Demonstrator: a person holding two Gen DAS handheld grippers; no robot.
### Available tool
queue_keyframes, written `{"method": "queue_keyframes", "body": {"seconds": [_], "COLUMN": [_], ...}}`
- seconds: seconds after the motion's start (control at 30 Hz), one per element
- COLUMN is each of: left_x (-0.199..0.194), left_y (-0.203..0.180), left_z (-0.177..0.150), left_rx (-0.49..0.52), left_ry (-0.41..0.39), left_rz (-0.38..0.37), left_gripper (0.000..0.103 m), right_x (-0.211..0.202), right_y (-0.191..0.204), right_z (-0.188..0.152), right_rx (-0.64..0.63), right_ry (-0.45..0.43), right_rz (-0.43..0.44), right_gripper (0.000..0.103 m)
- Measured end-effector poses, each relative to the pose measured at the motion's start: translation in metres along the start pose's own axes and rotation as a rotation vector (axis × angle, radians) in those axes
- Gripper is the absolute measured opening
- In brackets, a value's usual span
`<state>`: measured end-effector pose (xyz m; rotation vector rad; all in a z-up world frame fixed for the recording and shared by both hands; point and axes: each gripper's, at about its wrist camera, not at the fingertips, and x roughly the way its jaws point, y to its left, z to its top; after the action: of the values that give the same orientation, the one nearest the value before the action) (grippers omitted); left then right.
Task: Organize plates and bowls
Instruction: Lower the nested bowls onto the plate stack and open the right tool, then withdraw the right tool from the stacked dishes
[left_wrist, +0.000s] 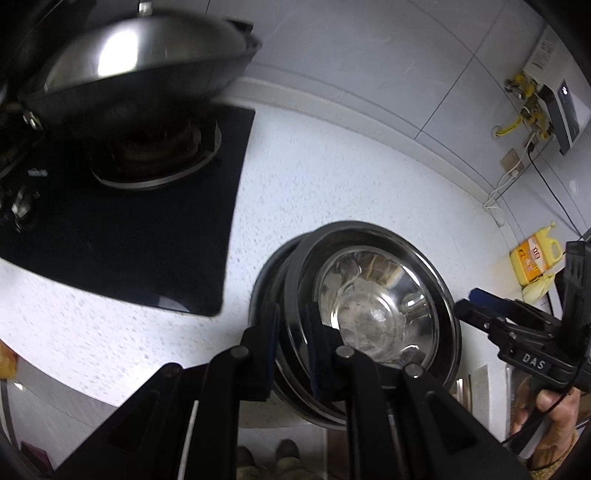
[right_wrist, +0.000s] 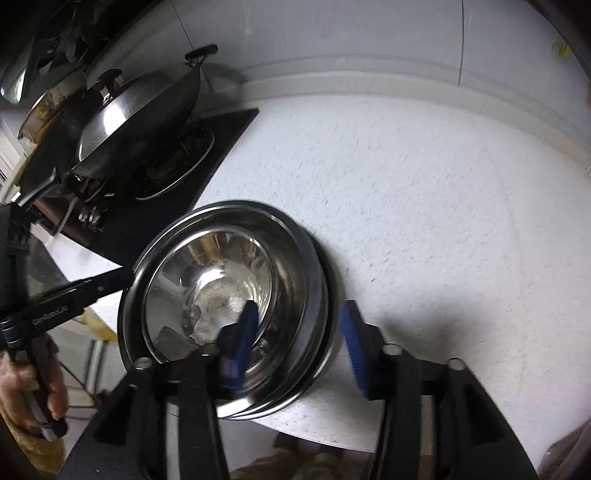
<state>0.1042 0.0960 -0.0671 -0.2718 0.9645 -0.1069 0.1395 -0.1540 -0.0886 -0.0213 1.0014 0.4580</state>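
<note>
The left gripper (left_wrist: 291, 332) has its jaws drawn close on the rim of the stack of steel bowls (left_wrist: 369, 302), one blue pad outside the wall and one inside, pressing it. The right gripper (right_wrist: 299, 347) stands with its jaws apart, straddling the opposite rim: the inner pad sits inside the top bowl, the outer pad is clear of the wall, with a gap showing. The stack of steel bowls (right_wrist: 229, 288) rests nested at the front edge of a white speckled counter (right_wrist: 424, 206), partly overhanging it. At about ten o'clock from the stack lies a black glass stove (left_wrist: 122, 236) carrying a wok (left_wrist: 147, 70) under a domed steel lid. A white tiled wall (left_wrist: 369, 55) runs behind the counter. Only the left view shows, at two to three o'clock, a wall heater with yellow pipes (left_wrist: 524, 107) and a yellow bottle (left_wrist: 533, 258), plus the hand (left_wrist: 546, 424) holding the right gripper. Only the right view shows the hand (right_wrist: 33, 387) holding the left gripper at eight o'clock.
</note>
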Motion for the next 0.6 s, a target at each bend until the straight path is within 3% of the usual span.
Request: {"method": "queue_keyframes", "body": {"seconds": [0.27, 0.43, 0.6], "left_x": [-0.048, -0.074, -0.087], "left_y": [-0.016, -0.021, -0.016], "left_z": [-0.012, -0.023, -0.031], "left_rx": [0.139, 0.191, 0.172], "left_ry": [-0.147, -0.209, -0.227], "left_rz": [0.079, 0.074, 0.085], "left_gripper": [0.013, 0.013, 0.013], "right_x": [-0.031, -0.054, -0.075], "right_y": [0.01, 0.004, -0.007], "right_z": [-0.019, -0.037, -0.059], "right_rx": [-0.017, 0.017, 0.045], "right_ry": [-0.079, -0.135, -0.162], "right_rz": [-0.08, -0.137, -0.217], "right_gripper": [0.075, 0.087, 0.089]}}
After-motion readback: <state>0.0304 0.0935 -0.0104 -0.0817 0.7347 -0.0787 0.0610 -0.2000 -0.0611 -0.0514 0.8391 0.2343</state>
